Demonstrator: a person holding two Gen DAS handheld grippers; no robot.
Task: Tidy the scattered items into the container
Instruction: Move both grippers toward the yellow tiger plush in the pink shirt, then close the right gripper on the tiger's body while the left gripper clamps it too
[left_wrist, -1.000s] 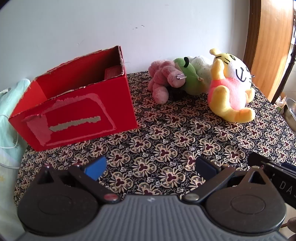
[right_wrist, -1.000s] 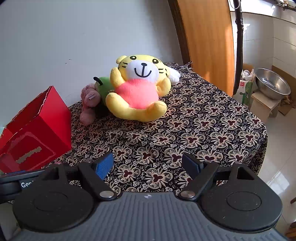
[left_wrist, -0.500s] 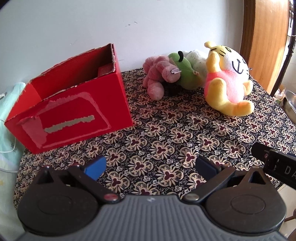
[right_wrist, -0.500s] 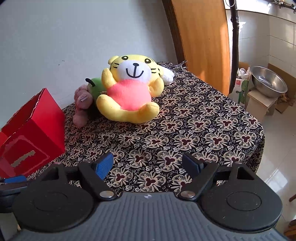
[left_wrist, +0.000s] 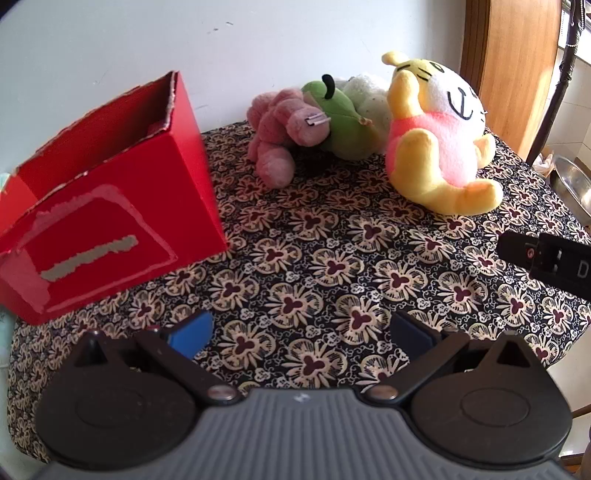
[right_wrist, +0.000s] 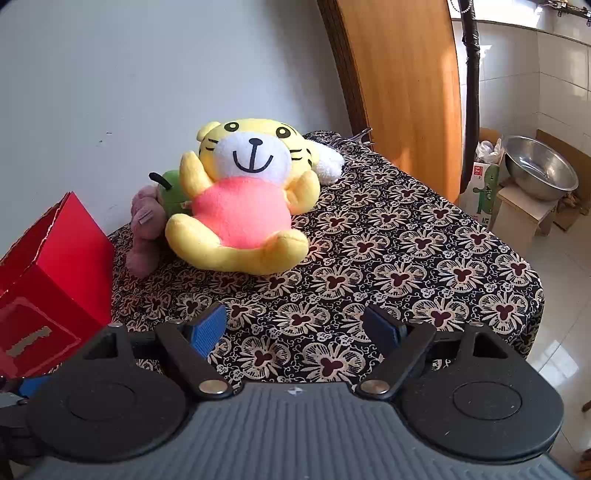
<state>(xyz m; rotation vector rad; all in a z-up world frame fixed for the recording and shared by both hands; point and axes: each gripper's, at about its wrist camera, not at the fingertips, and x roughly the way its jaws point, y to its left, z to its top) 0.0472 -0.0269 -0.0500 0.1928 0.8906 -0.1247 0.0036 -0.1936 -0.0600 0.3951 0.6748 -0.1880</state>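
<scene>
Both claws spread wide, nothing pinched. Left gripper (left_wrist: 301, 330) hangs over the near edge of the table (left_wrist: 332, 266), aimed between box and toys; right gripper (right_wrist: 295, 326) also at the near edge, aimed at the yellow tiger.

Red box (left_wrist: 110, 214) sits at the table's left side, open top, torn rim, tilted look may be lens only. A little of its inside shows; cannot tell what's in it. Toys bunched at the far edge against the wall: pink plush (left_wrist: 284, 129) nearest the box, green plush (left_wrist: 340, 114) touching it, white plush (left_wrist: 369, 99) behind, yellow tiger (right_wrist: 243, 199) toward the far right, leaning on the others.

Nothing in hand yet, so the step looks like the first reach-and-grab.

How to do it well, my read:
- Tiger is biggest and frontmost for the right claw. Body likely too wide for the spread; go for a leg or arm instead.
- Soft fabric squashes; close fully, bite deep, or it slips out on the lift.
- Lift clear before swinging left, else it drags the green and pink ones along.
- Carry over the box rim, release above the opening, not on the torn edge.
- Left claw suits the pink plush, shortest trip to the box.
- Keep the two tools apart when crossing; the right one's side already shows in the left camera.
</scene>
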